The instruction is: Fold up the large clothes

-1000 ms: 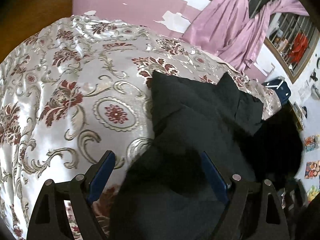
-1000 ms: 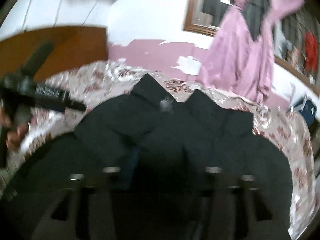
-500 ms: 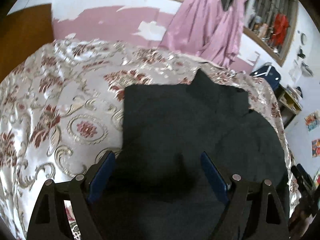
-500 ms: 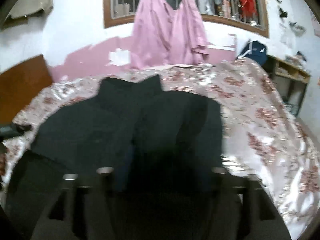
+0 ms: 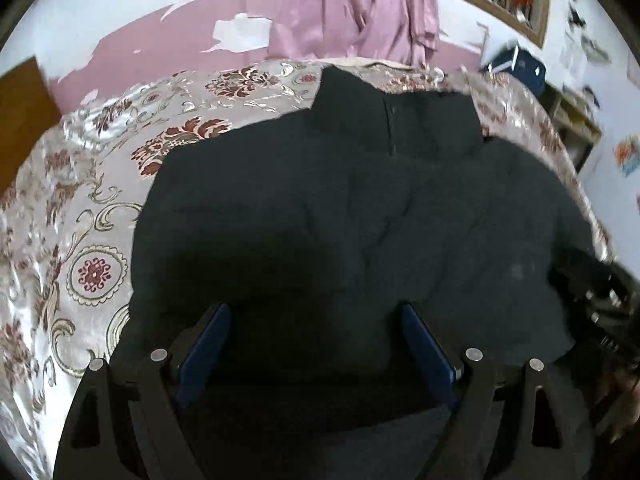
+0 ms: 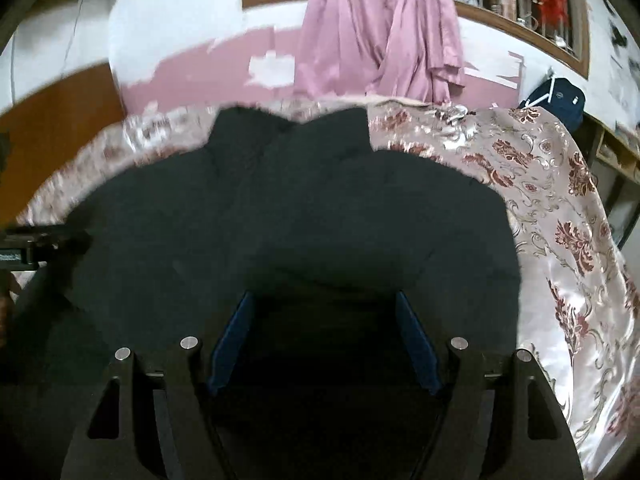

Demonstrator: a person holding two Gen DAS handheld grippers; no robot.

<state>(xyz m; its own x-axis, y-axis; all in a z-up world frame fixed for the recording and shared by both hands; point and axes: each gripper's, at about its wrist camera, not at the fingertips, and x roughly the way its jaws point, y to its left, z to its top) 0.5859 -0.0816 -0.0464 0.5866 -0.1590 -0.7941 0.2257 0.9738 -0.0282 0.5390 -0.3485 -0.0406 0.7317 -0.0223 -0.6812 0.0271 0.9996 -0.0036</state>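
A large black jacket [image 5: 340,200] lies spread on the floral bedspread [image 5: 80,208], its collar [image 5: 392,120] pointing to the far wall. My left gripper [image 5: 314,312] hovers open over the jacket's near part, blue pads wide apart, with only the cloth lying below them. In the right wrist view the same jacket [image 6: 300,208] fills the middle. My right gripper [image 6: 324,300] is open above its lower part, and nothing is pinched between the pads. The body of the other hand-held tool shows at the right edge [image 5: 604,300] and the left edge [image 6: 36,244].
The bedspread [image 6: 560,220] drops off at the bed's right side. A pink curtain [image 5: 360,8] hangs under a wood-framed window on the far wall. A wooden headboard [image 6: 52,128] stands at the left. A blue bag [image 6: 556,100] and a shelf [image 5: 572,120] sit at the right.
My left gripper has moved from the jacket's left edge to over its body. My right gripper's jaws stand wider than a second ago, and it has shifted and sunk toward the jacket.
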